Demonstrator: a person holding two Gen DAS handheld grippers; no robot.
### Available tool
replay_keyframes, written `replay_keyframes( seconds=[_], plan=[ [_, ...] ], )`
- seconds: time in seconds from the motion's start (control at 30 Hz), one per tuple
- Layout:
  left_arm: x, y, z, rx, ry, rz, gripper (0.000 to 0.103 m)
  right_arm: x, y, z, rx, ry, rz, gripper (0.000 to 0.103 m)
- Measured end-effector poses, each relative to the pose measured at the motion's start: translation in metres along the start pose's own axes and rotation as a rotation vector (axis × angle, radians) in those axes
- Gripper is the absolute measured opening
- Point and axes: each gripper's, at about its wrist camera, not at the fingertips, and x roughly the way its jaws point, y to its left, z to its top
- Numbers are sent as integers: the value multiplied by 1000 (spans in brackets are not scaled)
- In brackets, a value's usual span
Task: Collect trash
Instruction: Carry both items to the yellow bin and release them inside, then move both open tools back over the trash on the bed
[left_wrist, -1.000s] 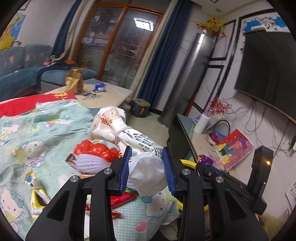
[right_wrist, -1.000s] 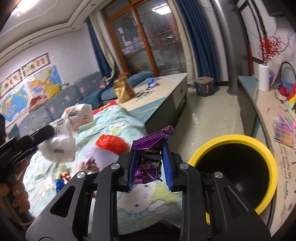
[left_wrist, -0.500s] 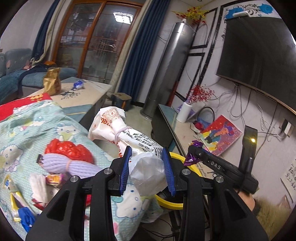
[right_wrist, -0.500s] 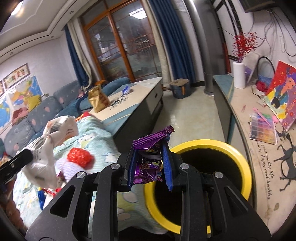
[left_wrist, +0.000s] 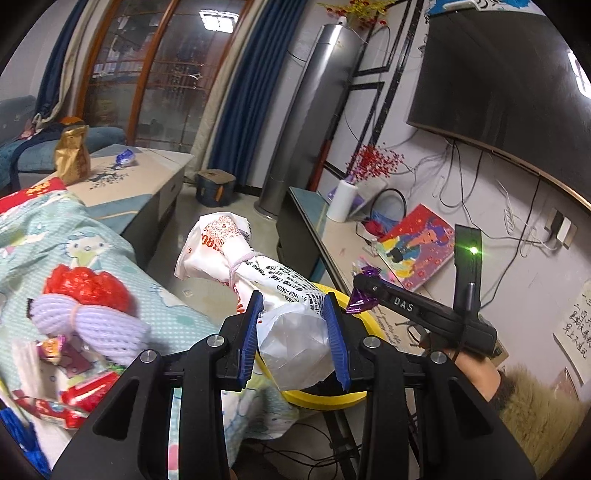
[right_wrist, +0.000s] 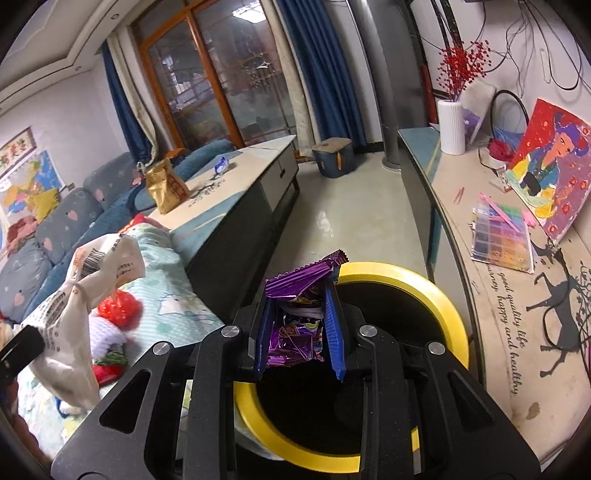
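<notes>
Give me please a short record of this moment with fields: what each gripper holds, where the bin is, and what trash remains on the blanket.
left gripper: shut on white printed plastic bag, tied with a band
right gripper: shut on crinkled purple foil wrapper
yellow-rimmed black bin: under the right gripper, beside the blanket's edge
wrapper position: over the bin's opening, not yet released
light green cartoon-print blanket: holds red and lilac foam fruit net and small red wrappers
</notes>
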Motion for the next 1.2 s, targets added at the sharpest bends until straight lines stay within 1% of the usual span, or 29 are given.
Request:
replay_keyframes(
  seconds=[0.27, 0.4, 0.53, 0.73, 0.8, 0.83, 0.9, 0.93, 0.97, 1.03, 1.07, 1.13, 1.2],
  plan=[
    [32, -18, -11, 34, 47, -41, 32, 8, -23, -3, 15, 38, -32, 20],
    [53, -19, -19, 38, 84, -59, 32, 12, -34, -3, 28, 51, -39, 20],
    [72, -21, -26, 39, 119, -75, 32, 14, -44, -4, 43, 63, -43, 20],
    [97, -27, -34, 73, 162, -101, 33, 16, -56, -3, 73, 75, -39, 21],
    [106, -29, -36, 88, 167, -119, 35, 17, -58, -3, 79, 79, -33, 22],
    [109, -30, -36, 95, 166, -119, 37, 17, -59, -3, 81, 82, -27, 23],
    [120, -30, -39, 105, 189, -131, 48, 19, -61, -3, 84, 92, -19, 30],
    [123, -29, -40, 106, 189, -124, 63, 19, -61, -3, 84, 93, -20, 36],
    [124, -28, -40, 107, 179, -108, 76, 20, -61, -3, 82, 95, -22, 40],
    [121, -23, -40, 94, 165, -92, 80, 21, -60, -4, 72, 100, -29, 44],
    [118, -21, -39, 86, 157, -82, 85, 21, -60, -4, 69, 101, -33, 48],
    [111, -18, -38, 77, 140, -61, 89, 21, -59, -5, 73, 99, -36, 50],
    [99, -14, -36, 72, 111, -35, 91, 20, -56, -6, 78, 94, -32, 51]
  ],
)
